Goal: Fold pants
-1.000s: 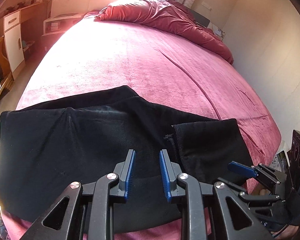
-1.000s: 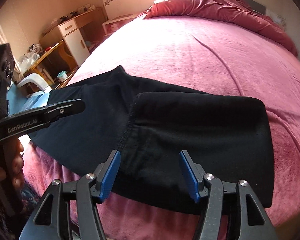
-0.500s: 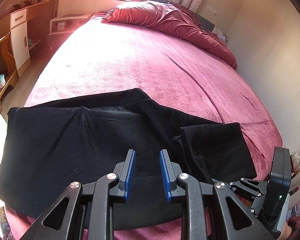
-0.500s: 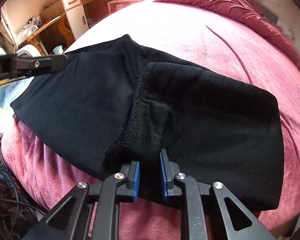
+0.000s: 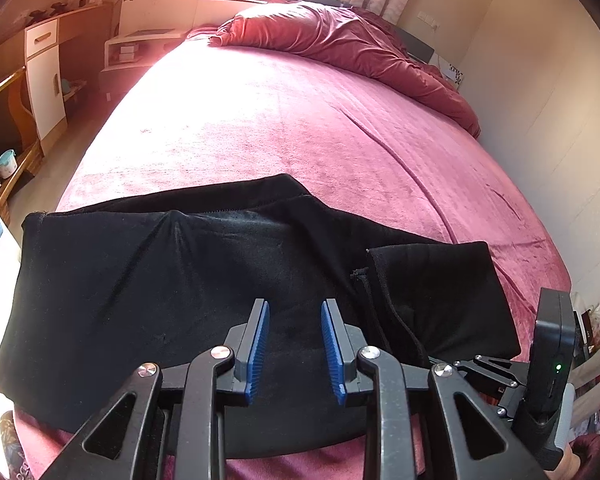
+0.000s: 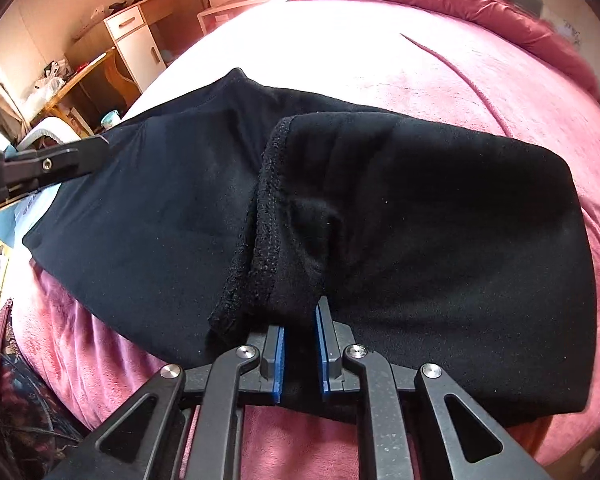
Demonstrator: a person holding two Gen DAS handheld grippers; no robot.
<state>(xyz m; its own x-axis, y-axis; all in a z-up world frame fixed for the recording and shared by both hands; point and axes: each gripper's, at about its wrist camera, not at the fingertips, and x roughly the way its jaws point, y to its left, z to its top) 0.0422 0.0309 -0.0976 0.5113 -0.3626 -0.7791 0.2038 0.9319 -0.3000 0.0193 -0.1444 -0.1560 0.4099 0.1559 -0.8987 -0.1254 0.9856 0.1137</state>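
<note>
The black pants point(image 5: 148, 284) lie flat across the near edge of the pink bed point(image 5: 280, 128), with one end folded back on the right as a top layer point(image 6: 440, 216). My right gripper point(image 6: 300, 320) is shut on the near edge of that folded layer, by its rough seam point(image 6: 266, 216), and the cloth bunches up at the pads. My left gripper point(image 5: 294, 316) hovers over the middle of the pants' near edge, open and empty. The right gripper's body shows at the lower right of the left wrist view point(image 5: 548, 364).
A crumpled red duvet point(image 5: 340, 44) lies at the head of the bed. A wooden desk with a white cabinet point(image 5: 44, 76) and a white bedside unit point(image 5: 136, 48) stand to the left. A wall point(image 5: 548, 92) runs along the right side of the bed.
My right gripper moved in from open above the folded layer and closed on its near edge, bunching the cloth. My left gripper stayed open and drew back slightly.
</note>
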